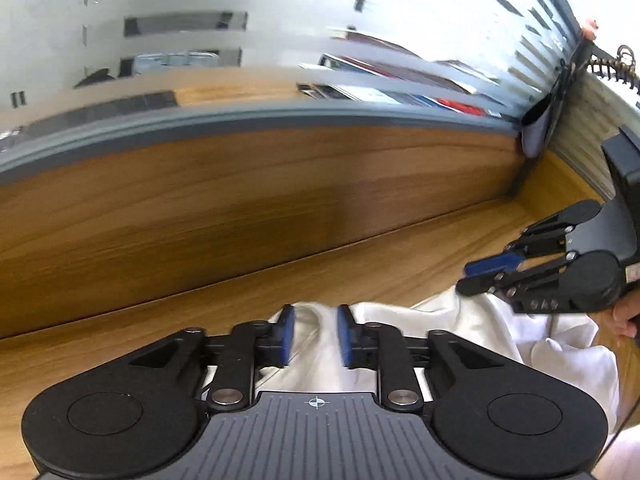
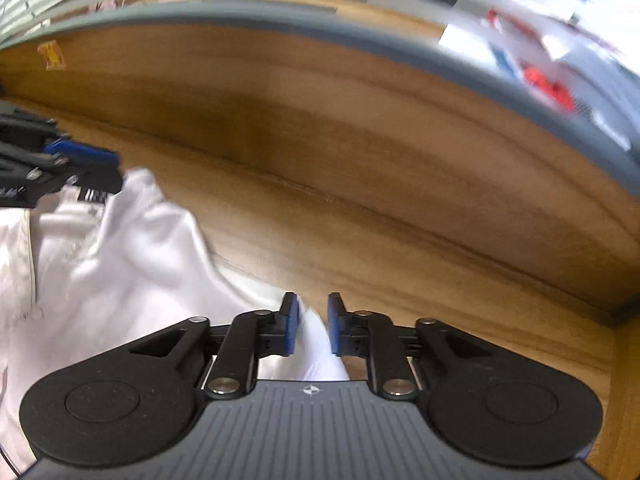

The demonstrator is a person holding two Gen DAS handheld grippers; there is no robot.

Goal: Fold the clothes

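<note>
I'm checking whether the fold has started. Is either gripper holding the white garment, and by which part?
Neither: the white garment lies between the parted blue pads of the left gripper and right gripper, near its far edge, unpinched.

Bright, even daylight; backgrounds motion-blurred; strong fisheye bending at edges.

Two grippers in play — left gripper [image 1: 314, 334], right gripper [image 2: 312, 326]; one white garment [image 2: 120, 264]; one wooden table [image 1: 360, 276] — one hand [image 1: 624, 316] visible.
</note>
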